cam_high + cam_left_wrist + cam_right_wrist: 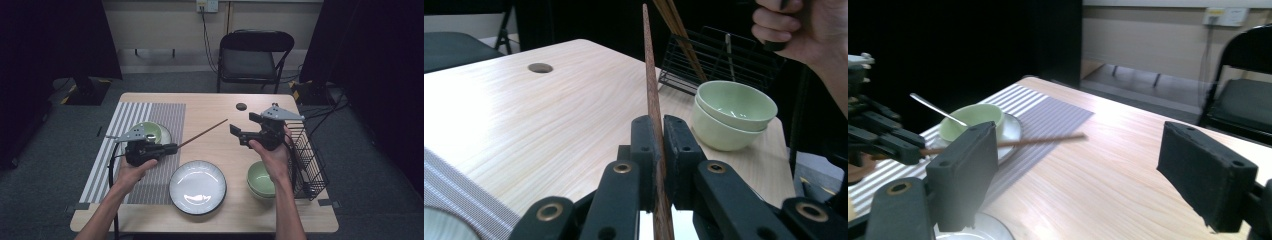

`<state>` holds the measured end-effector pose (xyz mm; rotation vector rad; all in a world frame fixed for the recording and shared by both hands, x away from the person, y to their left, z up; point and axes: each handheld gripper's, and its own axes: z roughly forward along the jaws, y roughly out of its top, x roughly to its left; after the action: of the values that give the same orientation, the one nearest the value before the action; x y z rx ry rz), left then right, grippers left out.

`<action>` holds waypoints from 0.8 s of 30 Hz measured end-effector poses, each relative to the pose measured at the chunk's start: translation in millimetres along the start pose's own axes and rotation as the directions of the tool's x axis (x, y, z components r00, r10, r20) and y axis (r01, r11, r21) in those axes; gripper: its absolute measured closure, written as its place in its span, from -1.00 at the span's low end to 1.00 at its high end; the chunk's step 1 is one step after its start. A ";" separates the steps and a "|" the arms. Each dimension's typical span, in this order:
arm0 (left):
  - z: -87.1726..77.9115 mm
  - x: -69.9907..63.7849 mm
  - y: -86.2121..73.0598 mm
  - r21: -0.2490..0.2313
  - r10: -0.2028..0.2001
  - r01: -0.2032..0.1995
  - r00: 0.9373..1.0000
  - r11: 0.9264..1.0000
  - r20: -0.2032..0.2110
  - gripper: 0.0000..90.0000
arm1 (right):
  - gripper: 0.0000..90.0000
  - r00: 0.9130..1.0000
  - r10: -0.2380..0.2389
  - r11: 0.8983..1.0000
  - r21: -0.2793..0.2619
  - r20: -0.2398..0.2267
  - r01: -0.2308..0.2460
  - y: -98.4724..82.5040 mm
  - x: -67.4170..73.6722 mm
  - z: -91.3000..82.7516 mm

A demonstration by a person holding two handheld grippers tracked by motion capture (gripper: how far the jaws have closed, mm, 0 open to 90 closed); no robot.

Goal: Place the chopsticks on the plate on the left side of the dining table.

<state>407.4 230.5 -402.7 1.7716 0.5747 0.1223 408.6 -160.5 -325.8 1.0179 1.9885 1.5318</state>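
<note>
Left gripper [172, 148] pinches a single chopstick [202, 133], jaws pressed tight on it near one end. The chopstick is long, thin, dark reddish-brown wood with visible grain, tapering toward its far tip; it juts out from the jaws over the bare table [220, 105], tip pointing toward the far middle of the tabletop, held clear of the surface. In the left gripper view the chopstick [651, 95] runs straight up between the two black pads.

Right gripper [239, 134] is empty, jaws spread wide, nothing between them, held above the table right of the chopstick's tip and well apart from it. In the right gripper view the chopstick [1043, 141] looks slightly blurred, level, passing behind the near jaw.

Green bowl with a spoon [146, 131] sits on a small plate on the striped mat [125, 120], just behind the left gripper. White plate [197, 187] near the front edge. Two stacked green bowls [261, 181] beside a black wire rack [307, 160], which holds more chopsticks [679, 35].
</note>
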 end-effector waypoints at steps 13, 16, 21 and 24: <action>-25.4 10.1 -1.7 0.034 0.012 -0.009 0.997 0.999 -0.075 0.87 | -0.65 0.997 -0.004 0.999 -0.040 0.075 0.007 -1.3 -10.9 -35.7; -30.8 13.7 -3.4 0.045 0.017 -0.013 0.996 0.999 -0.093 0.87 | -0.65 0.996 0.003 0.999 -0.039 0.087 0.001 -3.7 -13.6 -41.3; -39.2 16.7 -8.4 0.062 0.013 -0.005 0.992 0.998 -0.128 0.87 | -0.65 0.994 0.011 0.999 -0.033 0.108 -0.007 -9.1 -20.2 -51.6; -43.2 20.4 -13.8 0.068 0.006 0.004 0.990 0.998 -0.143 0.87 | -0.65 0.992 0.013 1.000 -0.030 0.122 -0.009 -13.2 -22.4 -57.7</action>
<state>404.7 279.9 -407.6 1.8389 0.6884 0.2351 377.9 -215.8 -323.4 1.0859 1.8748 1.4628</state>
